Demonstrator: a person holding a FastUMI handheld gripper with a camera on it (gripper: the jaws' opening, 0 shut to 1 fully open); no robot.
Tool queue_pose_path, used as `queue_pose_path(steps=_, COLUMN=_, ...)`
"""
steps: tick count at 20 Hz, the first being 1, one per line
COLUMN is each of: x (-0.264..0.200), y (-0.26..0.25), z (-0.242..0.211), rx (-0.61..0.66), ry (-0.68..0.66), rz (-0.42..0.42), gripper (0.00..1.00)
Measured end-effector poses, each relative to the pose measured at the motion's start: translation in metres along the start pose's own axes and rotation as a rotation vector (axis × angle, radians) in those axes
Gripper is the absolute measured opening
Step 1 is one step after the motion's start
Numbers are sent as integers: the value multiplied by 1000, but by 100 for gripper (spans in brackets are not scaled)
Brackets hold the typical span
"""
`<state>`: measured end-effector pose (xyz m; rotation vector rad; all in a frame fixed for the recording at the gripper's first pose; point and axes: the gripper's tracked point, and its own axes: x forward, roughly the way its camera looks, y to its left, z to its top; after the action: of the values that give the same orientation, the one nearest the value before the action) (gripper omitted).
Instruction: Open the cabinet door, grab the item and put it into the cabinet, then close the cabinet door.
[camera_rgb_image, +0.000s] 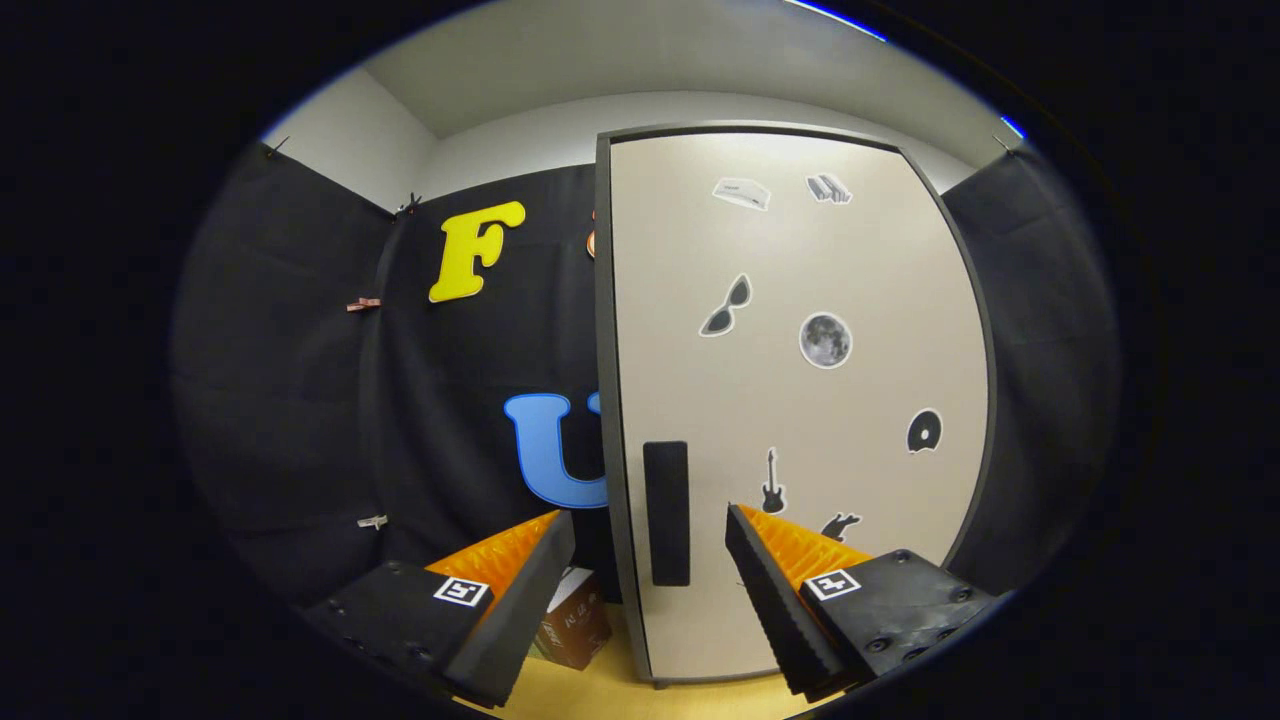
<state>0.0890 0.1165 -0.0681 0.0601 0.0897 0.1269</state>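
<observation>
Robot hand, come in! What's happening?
Gripper open, handle just ahead between fingers. Cabinet door shut. Small box beside cabinet, behind left finger. Nothing in the way.

Cabinet door (800, 400): smooth, matt, pale board, dark matt frame; flat paper-like stickers stuck on. Handle (666, 512): dark, matt. Booth wall (440, 400): soft black cloth, wrinkled. Desk (620, 695): smooth yellow wood look. Small box (575, 625) at desk's back edge: brown cardboard, slight shine. Gripper (650, 560) fingers spread apart, ridged, rough-looking.
</observation>
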Motion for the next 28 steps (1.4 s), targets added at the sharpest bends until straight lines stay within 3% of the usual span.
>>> queue_pose_path(steps=6, x=38, y=-9, z=-26, rx=-72, ry=35, rz=-67, gripper=94)
queue_pose_path(steps=8, x=50, y=-12, z=-32, rx=-74, ry=41, rz=-86, gripper=88)
queue_pose_path(steps=12, x=67, y=-17, z=-40, rx=-84, ry=50, rz=-115, gripper=88)
queue_pose_path(steps=15, x=73, y=-20, z=-40, rx=-86, ry=46, rz=-131, gripper=69)
queue_pose_path(steps=18, x=75, y=-26, z=-39, rx=-98, ry=41, rz=-158, gripper=67)
queue_pose_path(steps=19, x=76, y=-24, z=-39, rx=-93, ry=38, rz=-159, gripper=42)
queue_pose_path(steps=21, x=79, y=-24, z=-49, rx=-93, ry=79, rz=-156, gripper=43)
queue_pose_path(steps=24, x=79, y=-25, z=-44, rx=-92, ry=76, rz=-186, gripper=35)
queue_pose_path(steps=25, x=78, y=-25, z=-45, rx=-105, ry=78, rz=-183, gripper=28)
queue_pose_path(steps=26, x=77, y=-25, z=-43, rx=-103, ry=74, rz=-182, gripper=28)
queue_pose_path(steps=27, x=78, y=-25, z=-46, rx=-97, ry=74, rz=-177, gripper=15)
queue_pose_path(steps=28, x=76, y=-25, z=-45, rx=-96, ry=81, rz=-164, gripper=15)
